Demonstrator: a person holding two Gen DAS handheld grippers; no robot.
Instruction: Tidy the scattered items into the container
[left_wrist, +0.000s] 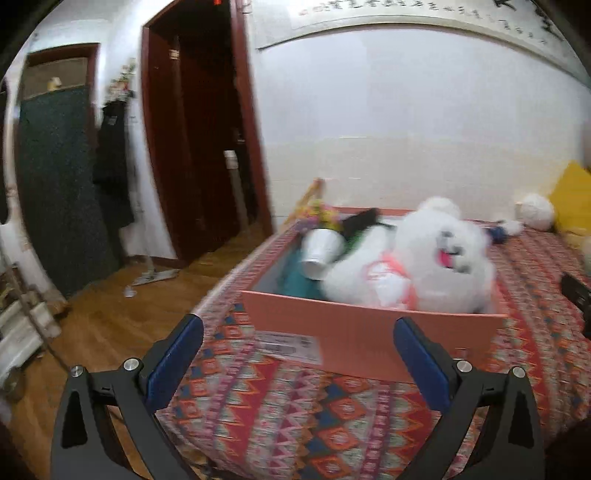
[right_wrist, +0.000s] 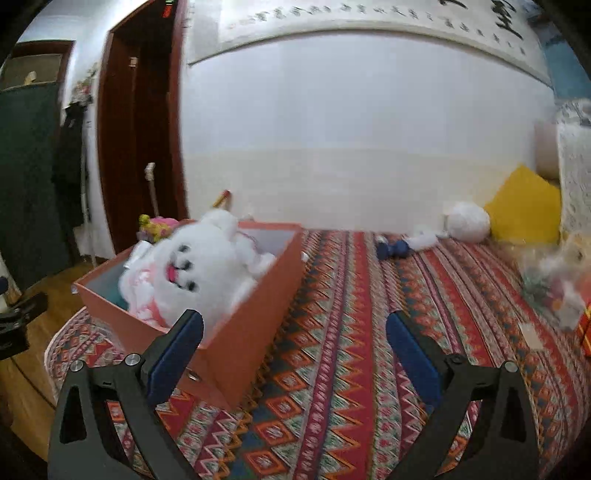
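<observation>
An orange cardboard box (left_wrist: 354, 332) (right_wrist: 243, 332) stands on the patterned bedspread. Inside it lies a white plush animal (left_wrist: 424, 258) (right_wrist: 195, 266) on its back, beside a white pot of artificial flowers (left_wrist: 321, 247) and a teal item (left_wrist: 295, 280). My left gripper (left_wrist: 299, 332) is open in front of the box's near wall, nothing between its fingers. My right gripper (right_wrist: 295, 328) is open beside the box's right corner, also holding nothing. Farther back on the bed lie a small blue dumbbell (right_wrist: 391, 249) (left_wrist: 496, 232), a white fluffy ball (right_wrist: 467, 221) (left_wrist: 535, 212) and a clear bag of small items (right_wrist: 557, 288).
A yellow pillow (right_wrist: 524, 206) leans at the bed's far right. A white label (left_wrist: 291, 343) lies before the box. Left of the bed is wooden floor (left_wrist: 110, 325) with a mop (left_wrist: 155, 273), a dark doorway (left_wrist: 199, 147) and hanging clothes (left_wrist: 110, 166).
</observation>
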